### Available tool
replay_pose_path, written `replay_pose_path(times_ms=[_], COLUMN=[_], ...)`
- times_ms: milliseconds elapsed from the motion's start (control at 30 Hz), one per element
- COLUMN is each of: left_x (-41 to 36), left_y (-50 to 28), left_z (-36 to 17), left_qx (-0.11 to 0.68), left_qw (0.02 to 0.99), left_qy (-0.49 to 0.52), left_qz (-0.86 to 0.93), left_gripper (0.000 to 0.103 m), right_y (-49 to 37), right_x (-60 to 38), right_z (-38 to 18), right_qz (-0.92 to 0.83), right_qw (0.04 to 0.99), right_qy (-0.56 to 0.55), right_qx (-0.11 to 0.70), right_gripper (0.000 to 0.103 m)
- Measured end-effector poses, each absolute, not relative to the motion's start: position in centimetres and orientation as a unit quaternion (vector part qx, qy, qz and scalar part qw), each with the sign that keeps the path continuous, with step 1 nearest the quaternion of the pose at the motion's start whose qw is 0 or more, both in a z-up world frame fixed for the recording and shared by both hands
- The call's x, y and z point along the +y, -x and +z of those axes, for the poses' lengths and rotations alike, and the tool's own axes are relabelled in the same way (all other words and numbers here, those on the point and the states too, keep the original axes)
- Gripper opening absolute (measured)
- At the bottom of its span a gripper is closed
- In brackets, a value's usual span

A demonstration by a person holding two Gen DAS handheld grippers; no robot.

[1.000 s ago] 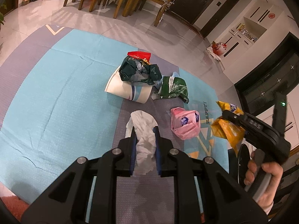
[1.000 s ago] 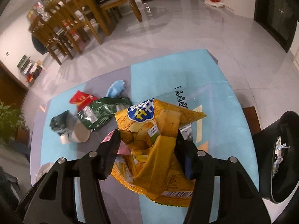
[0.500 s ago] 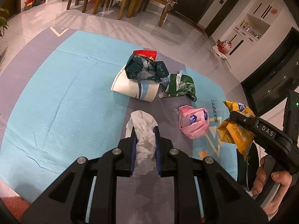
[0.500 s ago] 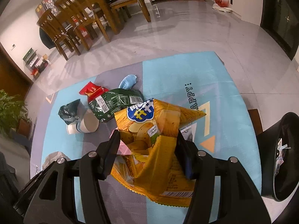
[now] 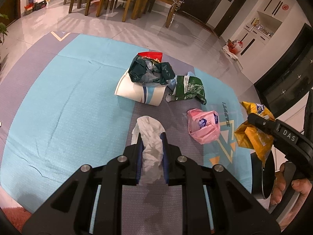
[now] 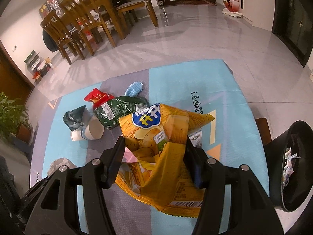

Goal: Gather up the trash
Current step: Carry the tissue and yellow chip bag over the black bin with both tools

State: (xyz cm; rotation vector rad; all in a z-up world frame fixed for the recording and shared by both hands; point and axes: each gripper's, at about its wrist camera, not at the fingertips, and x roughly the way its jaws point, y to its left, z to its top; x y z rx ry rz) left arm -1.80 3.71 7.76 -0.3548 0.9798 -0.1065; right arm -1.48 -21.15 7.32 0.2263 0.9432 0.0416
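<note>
Right gripper (image 6: pixel 154 148) clamped on crumpled yellow potato-chip bag (image 6: pixel 162 137), left gripper (image 5: pixel 151 143) pinching crumpled white tissue (image 5: pixel 149 135), "HAPPY" printed on blue-grey floor mat (image 5: pixel 68 98), "DAS" on right gripper body.

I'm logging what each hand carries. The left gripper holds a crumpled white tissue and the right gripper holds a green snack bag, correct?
Not quite. The left gripper does hold the crumpled white tissue, but the right gripper is shut on a yellow chip bag, as the right wrist view shows. The green snack bag lies on the mat.
</note>
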Motion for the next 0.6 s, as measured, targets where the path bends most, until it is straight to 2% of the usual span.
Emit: replay_pose_path(times_ms=[600], left_x=[3.3], left_y=[1.8], left_z=[7.3], left_qx=[0.469], left_qw=[0.868], left_qy=[0.156], left_qz=[-0.049], left_gripper=[0.017], right_y=[2.4], right_x=[-23.0], right_z=[9.2], right_qz=[-0.002], right_qw=[0.900], right_qy=[-0.120], right_qx=[0.419], right_gripper=[0.059])
